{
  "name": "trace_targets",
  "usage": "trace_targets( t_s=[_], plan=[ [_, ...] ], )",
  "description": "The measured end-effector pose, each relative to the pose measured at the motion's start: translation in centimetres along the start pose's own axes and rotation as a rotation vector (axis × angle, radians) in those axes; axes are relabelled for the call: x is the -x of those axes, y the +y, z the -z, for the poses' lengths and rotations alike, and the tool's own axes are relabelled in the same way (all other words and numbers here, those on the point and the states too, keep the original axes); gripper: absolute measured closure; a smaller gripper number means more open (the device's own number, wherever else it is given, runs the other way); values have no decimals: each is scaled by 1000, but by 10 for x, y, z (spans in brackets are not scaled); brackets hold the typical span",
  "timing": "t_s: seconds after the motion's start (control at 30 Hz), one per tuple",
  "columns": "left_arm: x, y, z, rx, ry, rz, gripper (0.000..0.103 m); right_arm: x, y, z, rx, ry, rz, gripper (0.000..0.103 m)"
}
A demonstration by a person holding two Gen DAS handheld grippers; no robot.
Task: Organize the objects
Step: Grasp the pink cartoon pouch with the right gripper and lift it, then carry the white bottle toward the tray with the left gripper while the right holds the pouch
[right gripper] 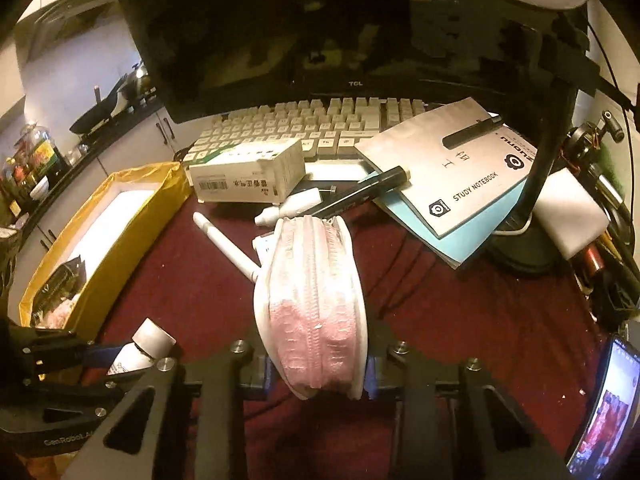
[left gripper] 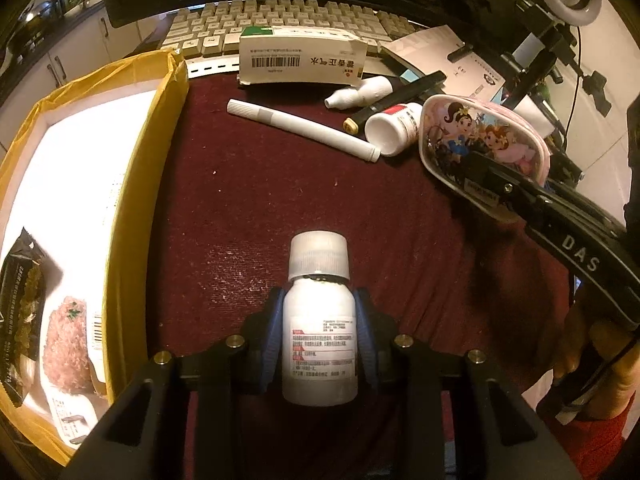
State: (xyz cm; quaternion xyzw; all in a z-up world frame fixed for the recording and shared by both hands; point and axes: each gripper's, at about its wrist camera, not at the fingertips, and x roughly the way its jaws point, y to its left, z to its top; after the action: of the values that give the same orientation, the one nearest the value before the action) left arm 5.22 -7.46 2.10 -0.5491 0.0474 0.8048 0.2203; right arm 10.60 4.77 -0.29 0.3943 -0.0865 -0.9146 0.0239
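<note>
My left gripper (left gripper: 320, 320) is shut on a white medicine bottle (left gripper: 319, 328) with a translucent cap, held above the dark red cloth; the bottle also shows in the right wrist view (right gripper: 140, 350). My right gripper (right gripper: 318, 364) is shut on a pink zippered cartoon pouch (right gripper: 314, 300), held above the cloth; the pouch also shows in the left wrist view (left gripper: 484, 140). A yellow-lined open box (left gripper: 132, 184) with snack packets sits at the left, also in the right wrist view (right gripper: 116, 240).
On the cloth lie a white pen (left gripper: 304, 128), a second white bottle (left gripper: 394, 128), a small white tube (left gripper: 358, 94), a black marker (right gripper: 360, 192) and a medicine carton (left gripper: 302, 58). Behind are a keyboard (right gripper: 304, 128), monitor, notebook (right gripper: 452, 176), lamp base and a phone (right gripper: 604, 412).
</note>
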Motion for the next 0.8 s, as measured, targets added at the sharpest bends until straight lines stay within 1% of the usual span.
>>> trace_targets(
  t_s=[0.1,0.27,0.37,0.5,0.8],
  plan=[
    [5,0,-3,10,-20,34,70,8,-1,-1,-19,-16,-24,68],
    [18,-3,-6,11,-62,64,70,27,2,-3,-29,-66,-54,68],
    [25,-1,-8,23,-78,78,70,36,9,-5,-13,-90,-76,68],
    [34,5,-12,46,-95,97,70,38,20,-5,13,-92,-94,68],
    [65,25,-16,90,-168,85,70,44,39,-11,63,-105,-115,68]
  ],
)
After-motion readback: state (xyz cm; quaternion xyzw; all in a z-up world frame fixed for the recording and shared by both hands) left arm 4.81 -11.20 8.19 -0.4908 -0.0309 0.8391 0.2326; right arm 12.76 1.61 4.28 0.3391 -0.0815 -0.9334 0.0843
